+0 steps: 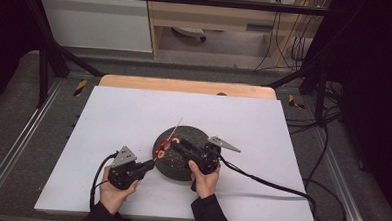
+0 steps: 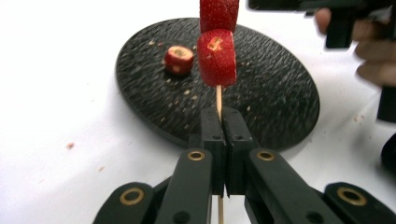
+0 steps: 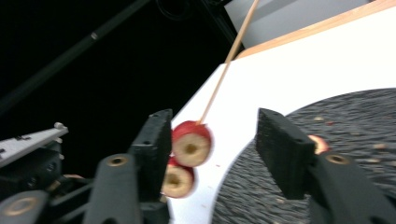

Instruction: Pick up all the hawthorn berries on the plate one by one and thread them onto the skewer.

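The left gripper is sitting at the near left of the white table, its jaws fully closed on the lower end of a thin wooden skewer. The clamp is fixing the stick so that fruit can be pushed along it without the stick slipping, judging by the arrangement. In the left gripper view the skewer is rising straight out of the closed jaws, with two strawberry pieces threaded one above the other just past the jaw tips.

The skewer's long axis is running from the left gripper up and away over the near left edge of the black round plate; its bare pointed end is aiming toward the far side of the table, tilted slightly rightward in the high view.

One more strawberry piece is lying on the plate, apart from the skewer, among small crumbs.

The right gripper is reaching in from the right, over the plate. Its jaws are standing partly open on either side of the threaded pieces; one pad is just beside the fruit and the other is well clear, so nothing is gripped. The stance suggests a release after seating a piece
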Motion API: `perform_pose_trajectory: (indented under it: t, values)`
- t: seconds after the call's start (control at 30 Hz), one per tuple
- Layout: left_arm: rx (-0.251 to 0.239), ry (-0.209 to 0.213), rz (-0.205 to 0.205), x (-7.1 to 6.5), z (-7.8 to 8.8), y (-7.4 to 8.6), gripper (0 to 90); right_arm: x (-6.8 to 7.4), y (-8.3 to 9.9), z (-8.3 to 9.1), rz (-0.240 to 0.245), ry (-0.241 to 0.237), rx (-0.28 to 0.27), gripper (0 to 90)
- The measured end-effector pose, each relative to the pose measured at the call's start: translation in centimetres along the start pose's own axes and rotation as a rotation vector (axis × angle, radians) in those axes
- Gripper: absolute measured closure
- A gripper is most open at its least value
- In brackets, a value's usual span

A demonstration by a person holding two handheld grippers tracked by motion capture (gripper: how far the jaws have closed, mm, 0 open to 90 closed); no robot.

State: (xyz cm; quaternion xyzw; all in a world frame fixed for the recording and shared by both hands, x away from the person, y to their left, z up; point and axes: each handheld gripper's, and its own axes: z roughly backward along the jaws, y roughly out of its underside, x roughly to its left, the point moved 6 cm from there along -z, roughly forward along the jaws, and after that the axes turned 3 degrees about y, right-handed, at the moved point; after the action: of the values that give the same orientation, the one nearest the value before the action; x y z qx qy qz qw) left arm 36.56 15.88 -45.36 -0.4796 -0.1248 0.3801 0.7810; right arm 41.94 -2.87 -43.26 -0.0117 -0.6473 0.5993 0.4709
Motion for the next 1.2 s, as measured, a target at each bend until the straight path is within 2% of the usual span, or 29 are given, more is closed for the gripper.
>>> perform_pose_trajectory:
  t: [0.1, 0.23, 0.37, 0.57, 0.73, 0.87, 1.0, 1.2]
  values:
    - [0.017, 0.001, -0.007, 0.5, 0.7, 0.8, 88.6, -0.6, -0.2, 0.6, 0.050, 0.037, 0.043, 33.3]
    - [0.032, -0.005, -0.016, 1.1, 1.8, 1.6, 88.5, -1.5, 0.0, 1.1, 0.122, 0.093, 0.139, 23.3]
    - [0.049, -0.010, -0.021, 1.8, 2.8, 2.3, 88.5, -2.3, 0.5, 1.2, 0.180, 0.123, 0.234, 18.2]
    - [0.066, -0.003, -0.034, 2.4, 3.5, 3.0, 88.5, -3.0, 0.1, 1.4, 0.264, 0.177, 0.332, 11.5]
    - [0.065, -0.006, -0.030, 2.6, 3.8, 3.3, 88.5, -2.8, -0.5, 1.1, 0.316, 0.201, 0.407, 7.8]
    - [0.062, -0.007, -0.029, 2.8, 4.0, 3.4, 88.5, -2.5, -0.8, 0.6, 0.350, 0.200, 0.461, 6.2]
    - [0.062, -0.003, -0.028, 2.9, 4.1, 3.5, 88.5, -2.3, -1.0, -0.2, 0.371, 0.192, 0.489, 5.5]
    - [0.065, -0.011, -0.020, 3.5, 4.3, 3.8, 88.4, -2.5, -1.3, -1.3, 0.417, 0.221, 0.548, 4.7]
